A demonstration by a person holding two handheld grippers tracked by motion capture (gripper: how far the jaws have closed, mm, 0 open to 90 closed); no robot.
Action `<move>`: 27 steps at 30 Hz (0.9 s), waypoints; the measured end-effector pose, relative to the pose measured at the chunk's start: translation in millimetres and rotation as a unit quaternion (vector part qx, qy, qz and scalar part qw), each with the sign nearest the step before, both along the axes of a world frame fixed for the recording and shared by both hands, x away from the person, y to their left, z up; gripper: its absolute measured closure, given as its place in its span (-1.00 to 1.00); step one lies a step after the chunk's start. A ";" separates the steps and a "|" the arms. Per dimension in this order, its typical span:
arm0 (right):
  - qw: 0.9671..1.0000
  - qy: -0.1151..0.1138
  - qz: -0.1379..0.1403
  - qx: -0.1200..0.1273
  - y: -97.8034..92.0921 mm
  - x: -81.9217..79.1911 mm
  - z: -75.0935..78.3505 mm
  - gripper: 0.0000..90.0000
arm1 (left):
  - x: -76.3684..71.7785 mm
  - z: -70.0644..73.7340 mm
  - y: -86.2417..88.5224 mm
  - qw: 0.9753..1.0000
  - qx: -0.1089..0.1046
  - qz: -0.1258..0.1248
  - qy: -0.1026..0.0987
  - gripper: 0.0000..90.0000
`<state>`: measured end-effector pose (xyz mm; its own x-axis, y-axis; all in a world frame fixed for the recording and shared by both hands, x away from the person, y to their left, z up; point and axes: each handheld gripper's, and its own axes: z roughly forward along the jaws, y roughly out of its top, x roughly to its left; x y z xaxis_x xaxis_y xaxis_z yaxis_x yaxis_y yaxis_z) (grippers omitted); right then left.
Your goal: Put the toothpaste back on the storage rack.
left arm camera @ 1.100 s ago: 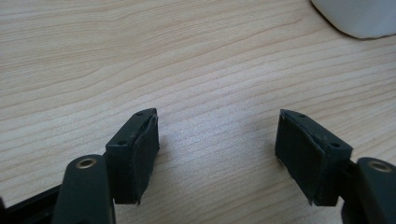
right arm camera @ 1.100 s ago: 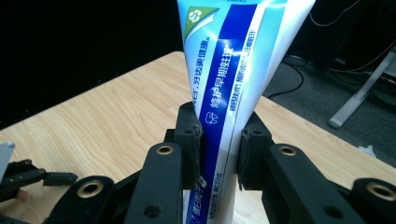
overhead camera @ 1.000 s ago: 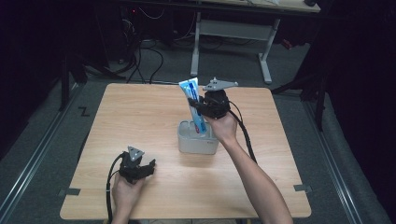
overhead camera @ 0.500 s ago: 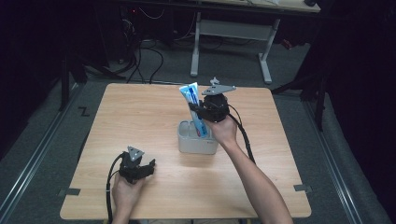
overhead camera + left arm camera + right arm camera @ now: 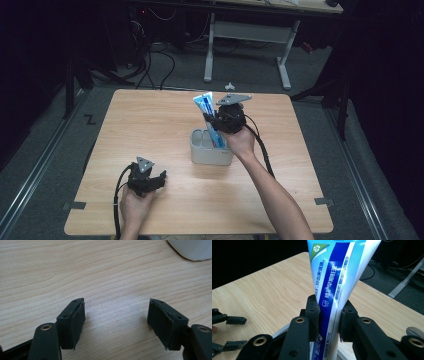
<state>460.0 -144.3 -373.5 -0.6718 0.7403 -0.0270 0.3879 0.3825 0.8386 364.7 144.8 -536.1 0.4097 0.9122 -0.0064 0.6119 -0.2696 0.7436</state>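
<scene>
Gripped between the jaws of my right gripper [image 5: 329, 322], the toothpaste tube [image 5: 335, 277] stands nearly upright, its crimped end fanning out above my pads and its lower end down inside the grey holder [image 5: 210, 152]. Against the high view a second ago, the tube has sunk a little: more of it sits in the right-hand compartment, just below my jaws, and my hand has dropped with it. Over the last half second the change is slight, so I judge the tube is close to bottoming out. My pads [image 5: 313, 315] are clamped on its blue and white body, one on each side, with no gap showing.

That tells me the placing step is nearly finished. What remains, I think, is to feel the tube rest, then spread the jaws and lift straight up, so the tall tube does not tip out or drag the holder along.

Down and to my left, well apart from the holder, my left gripper [image 5: 116, 315] rests on the wooden table [image 5: 75, 270], jaws wide apart and holding nothing. It has not shifted.
</scene>
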 end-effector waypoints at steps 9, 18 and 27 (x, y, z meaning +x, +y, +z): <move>1.000 0.009 -0.004 -0.001 -7.0 -0.4 -2.9 0.63 | 0.0 0.0 0.0 1.000 0.000 0.000 0.000 -0.31; 1.000 0.012 -0.003 -0.003 -8.9 -1.6 -9.2 0.63 | 0.2 0.0 -0.1 1.000 0.000 0.001 0.000 -0.31; 1.000 0.014 0.006 -0.009 -8.0 -2.7 -15.0 0.62 | 0.2 -0.1 -0.3 1.000 -0.001 0.003 -0.001 -0.31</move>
<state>457.3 -152.3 -388.5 -0.6806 0.7324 -0.0204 0.4072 0.4013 0.8204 364.9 144.5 -536.3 0.4046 0.9145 -0.0082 0.6122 -0.2642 0.7453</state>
